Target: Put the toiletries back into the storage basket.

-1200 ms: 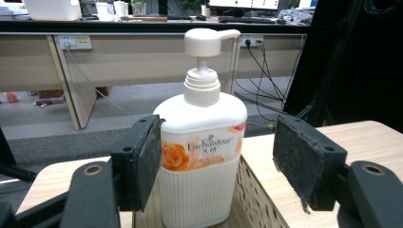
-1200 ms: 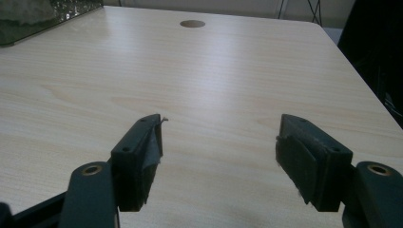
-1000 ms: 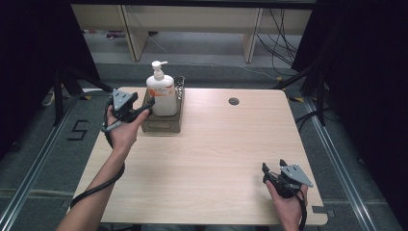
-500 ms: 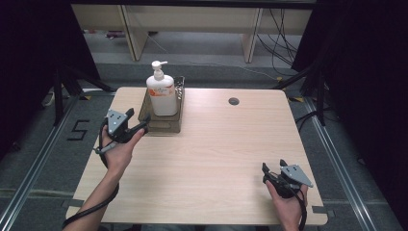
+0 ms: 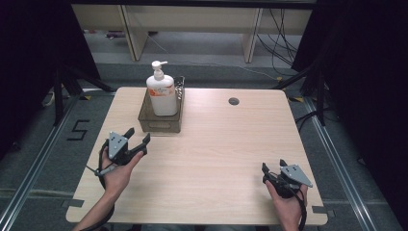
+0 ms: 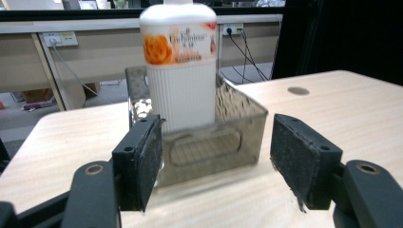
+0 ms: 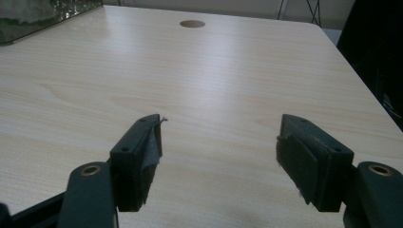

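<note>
1. Bottle (image 5: 162, 91) was seen upright inside the basket (image 5: 159, 124), at the table's (image 5: 221, 159) far left.
2. Left gripper (image 5: 136, 140) was held nearer, aimed straight at it, jaws apart, empty.
3. Right gripper (image 5: 273, 167), also spread, was parked well away.

White bottle (image 6: 179, 71); smoky basket (image 6: 237, 128); black tongs (image 6: 218, 159).

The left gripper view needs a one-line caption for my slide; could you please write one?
Open left gripper faces a white pump bottle standing in a translucent grey bin on a wooden table.
</note>
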Tool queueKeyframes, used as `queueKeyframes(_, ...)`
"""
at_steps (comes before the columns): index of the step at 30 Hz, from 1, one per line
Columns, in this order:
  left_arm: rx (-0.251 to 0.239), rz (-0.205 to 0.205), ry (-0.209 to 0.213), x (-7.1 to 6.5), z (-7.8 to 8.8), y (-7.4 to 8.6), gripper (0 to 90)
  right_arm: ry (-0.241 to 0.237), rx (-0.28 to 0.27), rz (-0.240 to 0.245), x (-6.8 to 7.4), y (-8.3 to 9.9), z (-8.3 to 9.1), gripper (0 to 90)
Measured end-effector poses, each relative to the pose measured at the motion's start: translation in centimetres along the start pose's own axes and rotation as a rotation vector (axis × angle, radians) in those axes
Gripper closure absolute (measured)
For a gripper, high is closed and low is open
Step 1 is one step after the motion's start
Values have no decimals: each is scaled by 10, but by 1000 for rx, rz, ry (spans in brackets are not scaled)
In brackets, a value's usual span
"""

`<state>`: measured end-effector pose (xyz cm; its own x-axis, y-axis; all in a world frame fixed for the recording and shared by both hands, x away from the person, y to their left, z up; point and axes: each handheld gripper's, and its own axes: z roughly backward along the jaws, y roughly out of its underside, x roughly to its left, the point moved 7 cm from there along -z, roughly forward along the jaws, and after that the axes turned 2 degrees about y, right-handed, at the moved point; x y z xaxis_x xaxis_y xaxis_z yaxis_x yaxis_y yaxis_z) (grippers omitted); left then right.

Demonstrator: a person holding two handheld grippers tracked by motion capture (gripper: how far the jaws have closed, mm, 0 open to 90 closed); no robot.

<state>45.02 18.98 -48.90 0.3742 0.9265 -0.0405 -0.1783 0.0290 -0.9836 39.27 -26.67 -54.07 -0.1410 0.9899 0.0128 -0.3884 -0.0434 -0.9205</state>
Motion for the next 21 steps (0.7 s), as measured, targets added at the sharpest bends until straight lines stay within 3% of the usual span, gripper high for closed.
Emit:
queueKeyframes(1, 8, -1, -1, 0, 1, 5, 344, 0, 3, 38, -3, 0, 0, 325)
queueKeyframes(2, 14, -5, 0, 0, 2, 11, 344, 2, 17, -1, 0, 1, 2, 325)
queueKeyframes(10, 55, -14, 5, 0, 2, 43, 344, 1, 10, 8, 0, 0, 1, 326)
queueKeyframes(14, 40, -9, -1, 2, -1, 47, 344, -4, -2, 11, 0, 0, 0, 326)
queueKeyframes(15, 43, -7, -2, 3, -1, 48, 344, -1, 0, 39, -3, -1, 1, 325)
queueKeyframes(16, 45, -5, -1, 4, -1, 50, 344, -9, 1, 7, -1, 0, 1, 325)
queueKeyframes(17, 38, 7, 5, 4, -3, 50, 344, -20, -5, 29, -2, -1, 0, 325)
queueKeyframes(20, 35, 10, -1, 6, -1, 50, 344, -13, 8, 11, -1, 0, 1, 325)
queueKeyframes(21, 35, 14, -2, 7, -1, 50, 345, -14, 3, 31, -2, 0, 1, 325)
